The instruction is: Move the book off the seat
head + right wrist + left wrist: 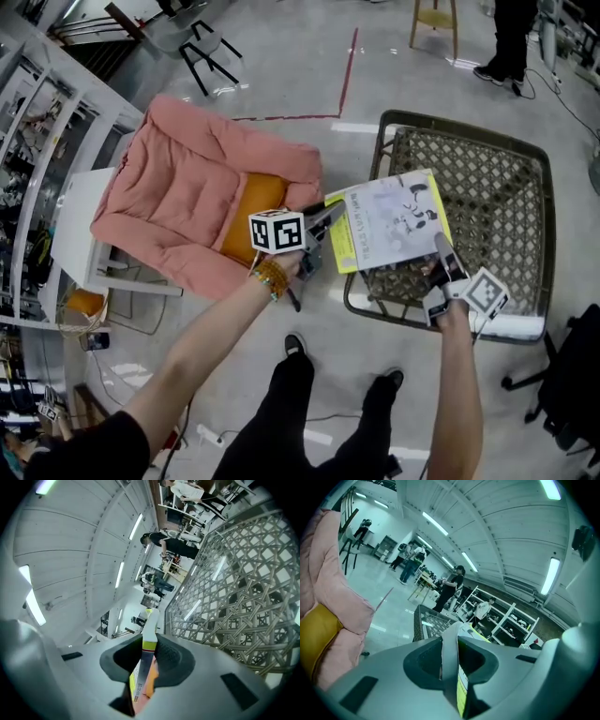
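The scene is looked down on steeply from the head; the book (389,223) is seen edge-on, very near, from left gripper (328,217) and right gripper (441,248); the woven seat (497,178) is shared throughout.

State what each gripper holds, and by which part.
Both hold the book: the left gripper clamps its left edge, the right gripper its near right corner.

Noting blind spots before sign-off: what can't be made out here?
Title on the book: too small in the head view; both gripper views show only its edge.
Gap between book and woven seat: hidden under the book, head view.
Bystander: cut off above the legs by the top edge, head view.
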`<state>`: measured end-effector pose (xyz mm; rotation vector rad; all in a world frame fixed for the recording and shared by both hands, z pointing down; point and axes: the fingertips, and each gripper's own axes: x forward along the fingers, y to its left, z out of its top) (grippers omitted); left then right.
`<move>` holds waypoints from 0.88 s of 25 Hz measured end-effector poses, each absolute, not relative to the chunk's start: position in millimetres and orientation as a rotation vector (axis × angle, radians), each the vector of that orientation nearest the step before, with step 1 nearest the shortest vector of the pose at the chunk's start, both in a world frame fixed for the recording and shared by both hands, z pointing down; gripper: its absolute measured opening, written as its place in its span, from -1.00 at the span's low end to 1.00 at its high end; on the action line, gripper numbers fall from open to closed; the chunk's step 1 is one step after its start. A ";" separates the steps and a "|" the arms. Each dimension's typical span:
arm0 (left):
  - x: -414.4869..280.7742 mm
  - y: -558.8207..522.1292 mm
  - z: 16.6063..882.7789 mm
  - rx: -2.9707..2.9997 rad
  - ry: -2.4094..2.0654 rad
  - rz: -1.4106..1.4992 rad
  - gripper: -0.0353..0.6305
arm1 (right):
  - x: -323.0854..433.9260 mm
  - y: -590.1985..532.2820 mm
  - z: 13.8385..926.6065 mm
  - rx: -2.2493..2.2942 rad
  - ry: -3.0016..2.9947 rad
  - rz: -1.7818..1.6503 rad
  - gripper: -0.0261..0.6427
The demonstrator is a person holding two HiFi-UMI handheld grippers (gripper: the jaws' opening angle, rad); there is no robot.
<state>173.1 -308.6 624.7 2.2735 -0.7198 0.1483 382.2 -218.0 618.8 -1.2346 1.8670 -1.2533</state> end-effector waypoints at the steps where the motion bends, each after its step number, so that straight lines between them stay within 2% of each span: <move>1: 179.5 -307.3 624.9 2.276 -0.712 0.152 -0.68 | 386.3 -217.1 617.9 -1.221 1.872 -1.238 -0.70; 12: 245.1 -311.9 628.1 2.291 -0.660 0.180 -0.68 | 449.0 -210.0 627.2 -1.280 1.816 -1.231 -0.70; 18: 322.8 -285.1 620.4 2.301 -0.626 0.193 -0.68 | 533.3 -172.9 628.0 -1.406 1.814 -1.222 -0.70; 22: 327.5 -284.6 624.2 2.296 -0.605 0.201 -0.68 | 533.9 -169.6 629.1 -1.399 1.771 -1.234 -0.70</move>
